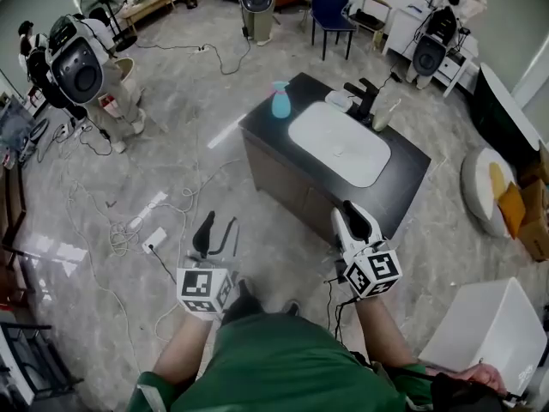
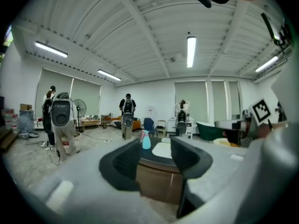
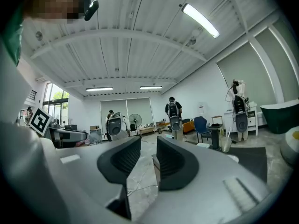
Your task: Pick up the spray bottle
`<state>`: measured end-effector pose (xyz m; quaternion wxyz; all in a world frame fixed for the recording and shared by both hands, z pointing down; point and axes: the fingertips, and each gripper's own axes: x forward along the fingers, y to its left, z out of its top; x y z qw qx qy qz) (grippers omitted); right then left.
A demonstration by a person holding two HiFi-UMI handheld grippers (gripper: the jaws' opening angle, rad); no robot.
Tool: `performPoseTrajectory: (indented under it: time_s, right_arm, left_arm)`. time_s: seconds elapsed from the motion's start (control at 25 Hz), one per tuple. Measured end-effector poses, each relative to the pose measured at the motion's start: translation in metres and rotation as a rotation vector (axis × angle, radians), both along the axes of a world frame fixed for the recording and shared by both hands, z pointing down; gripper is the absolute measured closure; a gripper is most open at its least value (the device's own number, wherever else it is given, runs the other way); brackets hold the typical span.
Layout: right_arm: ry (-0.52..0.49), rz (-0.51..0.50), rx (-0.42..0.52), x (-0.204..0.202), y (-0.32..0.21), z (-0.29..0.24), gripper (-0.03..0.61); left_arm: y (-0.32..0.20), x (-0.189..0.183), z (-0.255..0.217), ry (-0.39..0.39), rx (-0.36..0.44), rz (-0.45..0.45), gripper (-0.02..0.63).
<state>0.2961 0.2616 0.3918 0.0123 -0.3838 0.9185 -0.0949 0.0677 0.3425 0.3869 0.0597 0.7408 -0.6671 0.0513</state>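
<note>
**Approach to the desk.** The spray bottle (image 1: 280,99) stands upright, long axis vertical, on the far left corner of the dark desk (image 1: 410,168), just beside the white basin (image 1: 339,144). Both grippers hang over the floor, well short of it. The left gripper (image 1: 219,223) has its jaws wide and empty and points straight at the bottle (framed in the gap between them). The right gripper (image 1: 353,217) has narrow, empty jaws and frames no bottle, so the left looks better placed.
</note>
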Motion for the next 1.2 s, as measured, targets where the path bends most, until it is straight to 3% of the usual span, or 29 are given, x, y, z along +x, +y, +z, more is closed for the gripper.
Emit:
performPoseTrajectory:
  time_s: [0.24,0.4,0.84,1.2]
  right_arm:
    - [0.006,0.027,0.053,-0.02,-0.029,0.001,0.488]
    - [0.031,0.048,0.04,-0.052,-0.067,0.007,0.488]
    - [0.047,0.172,-0.022,-0.162,-0.178,0.014,0.488]
    - [0.12,0.156,-0.073,-0.216,-0.23,0.033,0.476]
  left_arm:
    - [-0.022,-0.037,0.022,0.002,-0.037,-0.041,0.388]
    - [-0.059,-0.079,0.033,0.031,-0.038,-0.039,0.385]
    - [-0.179,-0.213,0.042,0.099,-0.048,0.058,0.382]
    - [-0.241,-0.257,0.052,0.151,-0.06,0.101,0.391]
